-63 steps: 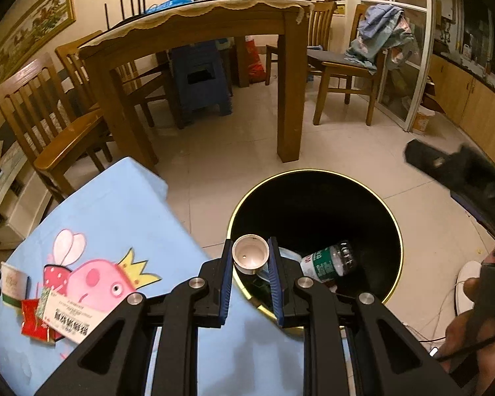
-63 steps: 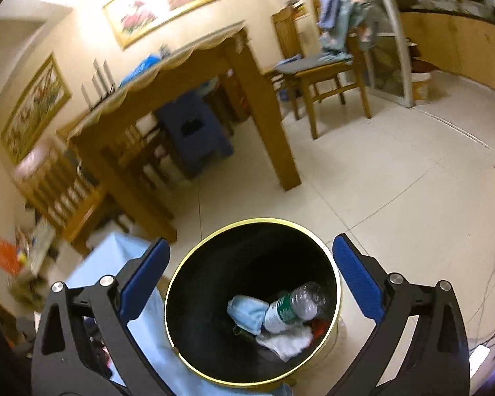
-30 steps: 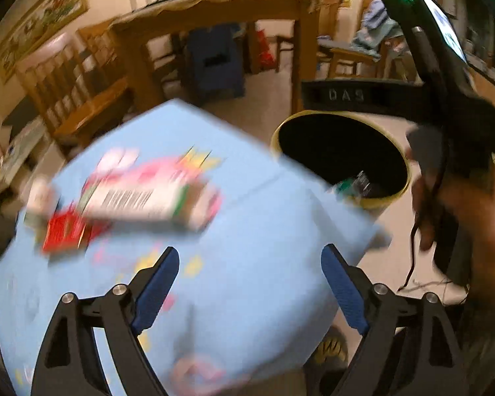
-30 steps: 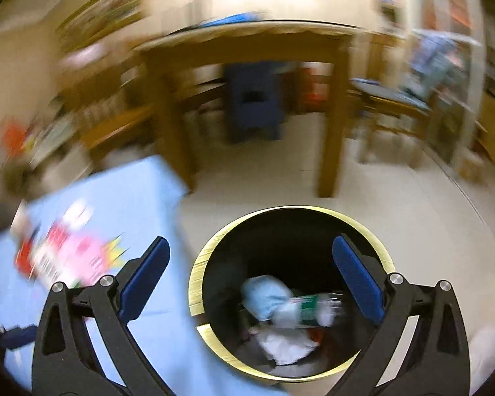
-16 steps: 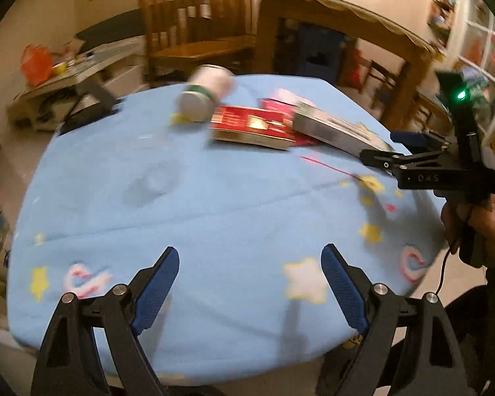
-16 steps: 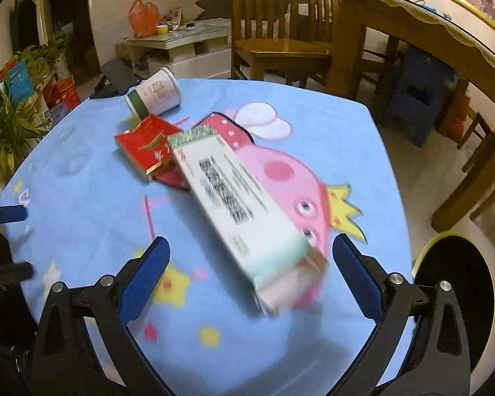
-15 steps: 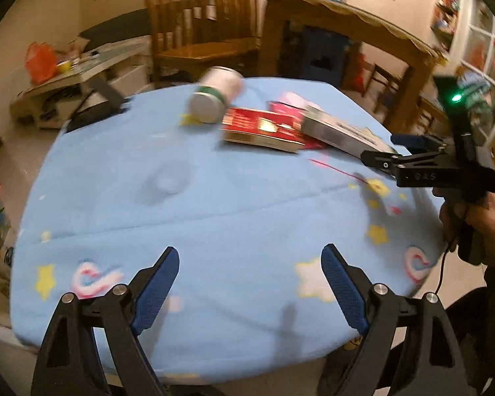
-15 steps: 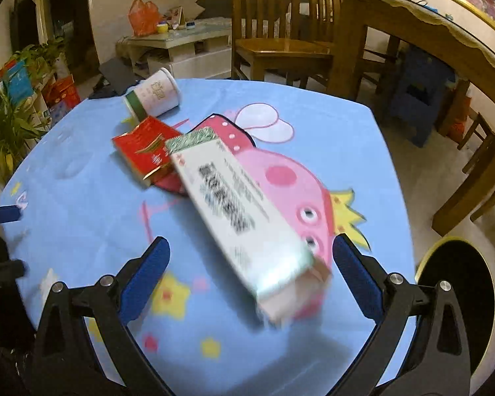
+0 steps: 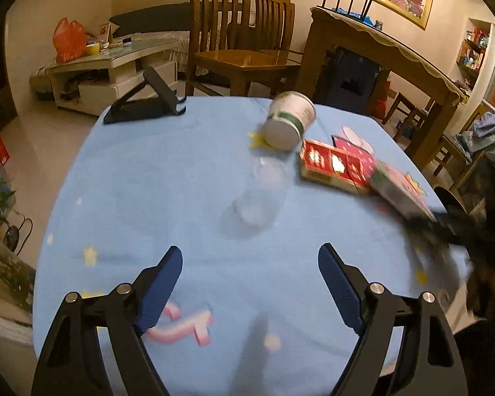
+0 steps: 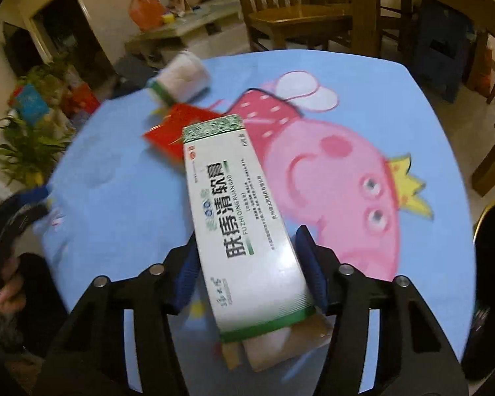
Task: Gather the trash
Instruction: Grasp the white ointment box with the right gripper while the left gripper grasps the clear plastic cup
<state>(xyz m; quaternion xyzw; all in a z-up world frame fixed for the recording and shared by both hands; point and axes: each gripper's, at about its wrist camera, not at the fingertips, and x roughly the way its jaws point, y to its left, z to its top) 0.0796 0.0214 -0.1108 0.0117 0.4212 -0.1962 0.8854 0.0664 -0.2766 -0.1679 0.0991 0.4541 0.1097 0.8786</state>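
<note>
On the blue cartoon tablecloth (image 10: pixel 363 76) lies a long white and green box (image 10: pixel 244 217). My right gripper (image 10: pixel 247 270) is closing on it, its blue pads (image 10: pixel 310 264) against both long sides near the box's open end. Behind it are a red box (image 10: pixel 171 128) and a tipped paper cup (image 10: pixel 181 81). My left gripper (image 9: pixel 249 283) hangs open over bare cloth with nothing between its fingers. A clear plastic cup (image 9: pixel 260 194) lies on its side just ahead of it, with the paper cup (image 9: pixel 288 120) and red box (image 9: pixel 333 165) farther off.
The black trash bin (image 10: pixel 491 231) with a gold rim stands off the table's right edge. A black stand (image 9: pixel 145 102) sits at the far left corner of the cloth. Wooden chairs (image 9: pixel 244 46) and a dining table (image 9: pixel 379 46) stand behind. A hand (image 10: pixel 6 293) shows at left.
Both grippers swung from over the bin to the table. The right one came down onto the white and green box and its jaws narrowed around it. The left drew towards the clear cup.
</note>
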